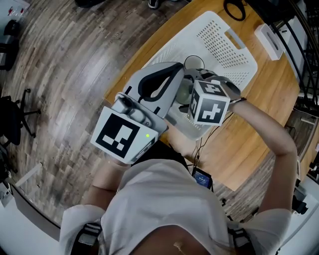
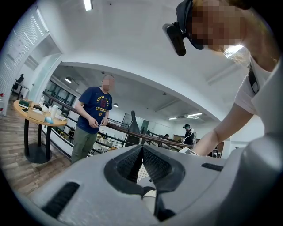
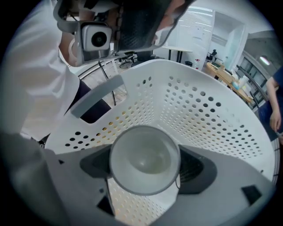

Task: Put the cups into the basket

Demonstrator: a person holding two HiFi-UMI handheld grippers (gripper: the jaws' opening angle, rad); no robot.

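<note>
A white perforated basket (image 1: 227, 47) stands on the wooden table (image 1: 269, 99). Inside it my right gripper (image 3: 146, 164) is shut on a pale translucent cup (image 3: 144, 160), whose mouth faces the camera, with the basket wall (image 3: 199, 106) all around. From the head, that cup (image 1: 185, 91) shows just left of the right gripper's (image 1: 192, 85) marker cube. The round rim of another cup (image 1: 194, 63) shows in the basket behind it. My left gripper (image 1: 180, 70) reaches over the basket's near left rim. Its jaws (image 2: 142, 148) meet at the tips, shut and holding nothing.
A black cable loop (image 1: 234, 9) and a white box (image 1: 269, 40) lie on the table beyond the basket. The table edge (image 1: 124, 74) drops to wood floor at left, where a black chair (image 1: 12, 117) stands. A person in a blue shirt (image 2: 93, 115) stands across the room.
</note>
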